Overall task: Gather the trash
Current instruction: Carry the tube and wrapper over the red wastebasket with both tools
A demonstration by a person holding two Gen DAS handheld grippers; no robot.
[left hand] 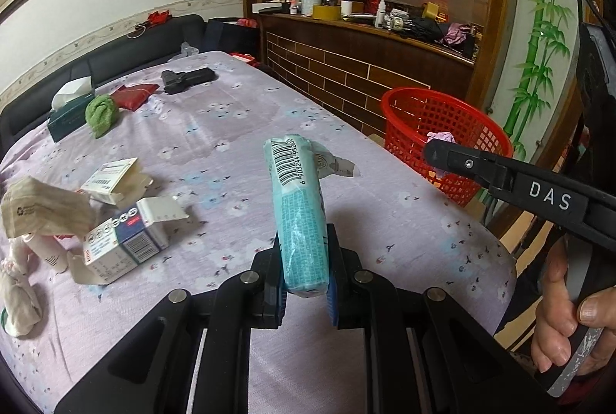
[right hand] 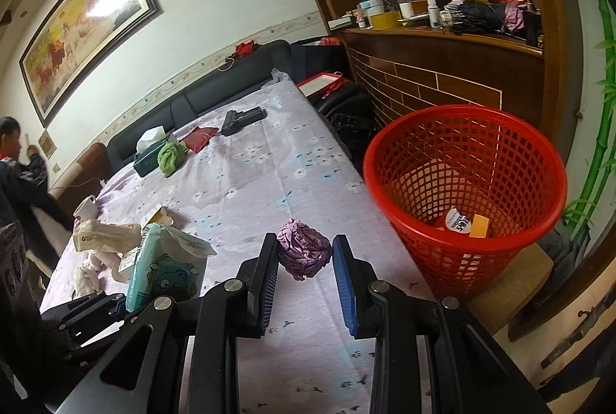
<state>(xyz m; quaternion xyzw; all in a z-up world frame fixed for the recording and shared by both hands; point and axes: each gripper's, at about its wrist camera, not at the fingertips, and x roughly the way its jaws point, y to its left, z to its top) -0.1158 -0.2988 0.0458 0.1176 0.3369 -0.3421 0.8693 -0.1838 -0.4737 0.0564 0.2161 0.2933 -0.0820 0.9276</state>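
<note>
Left gripper (left hand: 306, 273): two fingers pinch one teal tissue pack (left hand: 298, 210), which stands up and away between them. Right gripper (right hand: 306, 283): two fingers spread apart; one crumpled purple paper ball (right hand: 304, 253) sits between their tips, touching neither visibly. One red mesh basket (right hand: 539, 160) stands right of the bed (right hand: 250, 183), holding scraps. Far left on the bed lie two opened cartons (left hand: 123, 237) and one crumpled paper bag (left hand: 42, 210).
</note>
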